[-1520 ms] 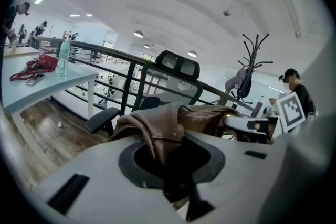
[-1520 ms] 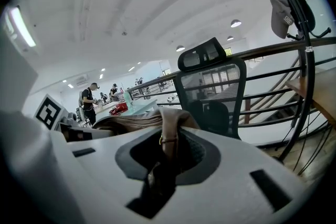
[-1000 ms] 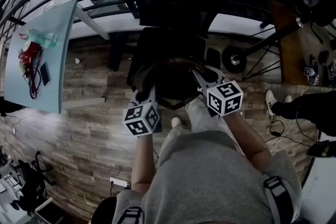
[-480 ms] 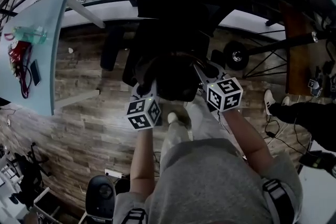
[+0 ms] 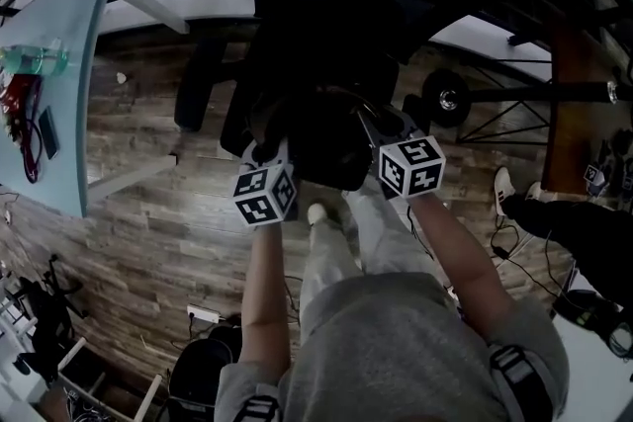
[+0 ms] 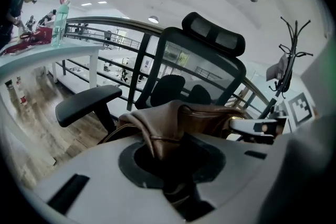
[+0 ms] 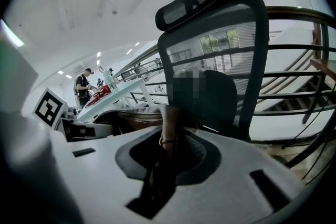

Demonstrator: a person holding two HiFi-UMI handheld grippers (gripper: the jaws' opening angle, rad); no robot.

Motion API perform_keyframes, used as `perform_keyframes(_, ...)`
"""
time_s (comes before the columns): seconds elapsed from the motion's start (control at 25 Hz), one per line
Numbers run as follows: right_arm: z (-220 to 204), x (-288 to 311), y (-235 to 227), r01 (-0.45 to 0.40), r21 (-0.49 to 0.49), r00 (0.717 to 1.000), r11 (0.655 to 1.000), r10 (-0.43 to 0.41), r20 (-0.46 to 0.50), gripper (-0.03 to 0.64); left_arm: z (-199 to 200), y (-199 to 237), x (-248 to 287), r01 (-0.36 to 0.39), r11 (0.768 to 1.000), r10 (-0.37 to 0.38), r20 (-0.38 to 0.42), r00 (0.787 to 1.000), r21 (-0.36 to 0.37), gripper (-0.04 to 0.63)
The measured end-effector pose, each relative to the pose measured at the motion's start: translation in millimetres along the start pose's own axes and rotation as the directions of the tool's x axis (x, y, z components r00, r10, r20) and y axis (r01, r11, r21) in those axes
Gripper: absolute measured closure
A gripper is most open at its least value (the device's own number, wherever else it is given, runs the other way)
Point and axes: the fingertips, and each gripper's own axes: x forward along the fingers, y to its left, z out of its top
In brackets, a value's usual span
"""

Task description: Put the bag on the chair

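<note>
A brown leather bag [image 5: 326,141] hangs between my two grippers, just above the seat of a black mesh office chair [image 5: 316,5]. My left gripper [image 5: 265,153] is shut on the bag's left edge, and my right gripper [image 5: 381,128] is shut on its right side. In the left gripper view, folded brown leather [image 6: 176,123] fills the jaws of the left gripper [image 6: 168,165], with the chair's back and headrest [image 6: 210,55] close behind. In the right gripper view, a bag strap with a ring [image 7: 168,131] runs into the jaws of the right gripper [image 7: 163,160], before the chair back [image 7: 220,60].
A pale blue table [image 5: 69,114] with a bottle, a red item and a phone stands at the left. The chair's armrest [image 6: 86,105] juts left. A railing runs behind the chair. A wooden desk [image 5: 574,84] and another person's shoes [image 5: 506,188] are at the right.
Both grippers have sunk with the bag toward the chair seat, keeping their grip. The chair now fills more of the head view's top.
</note>
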Motion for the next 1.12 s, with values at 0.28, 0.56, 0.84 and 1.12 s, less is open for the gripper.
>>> perform_keyframes(0.28,-26.0,35.3,-25.9,0.021,0.02,0.999,1.0,-0.02,-0.048,0.563,-20.8,15.1,42.0,-0.018,1.0,0.018,-0.044,0.999,0.008,0.535)
perform_keyframes(0.56,-48.4,64.4,-42.7,0.034,0.028,0.994,0.999,-0.031,-0.102,0.563,-43.9,32.5,73.6,-0.039,0.999,0.04,-0.103,0.994,0.01,0.535)
perform_keyframes(0.84,-74.1,89.9,-52.8,0.056,0.035,0.983,0.998,-0.049,-0.176,0.563,-68.2,51.2,96.3,-0.083,0.997,0.081,-0.17,0.982,-0.001,0.534)
perform_keyframes(1.12,-79.6,104.5,-56.7,0.057,0.03,0.979,0.998,-0.05,-0.198,0.558,-79.0,62.4,108.4,-0.117,0.993,0.114,-0.211,0.971,-0.004,0.531)
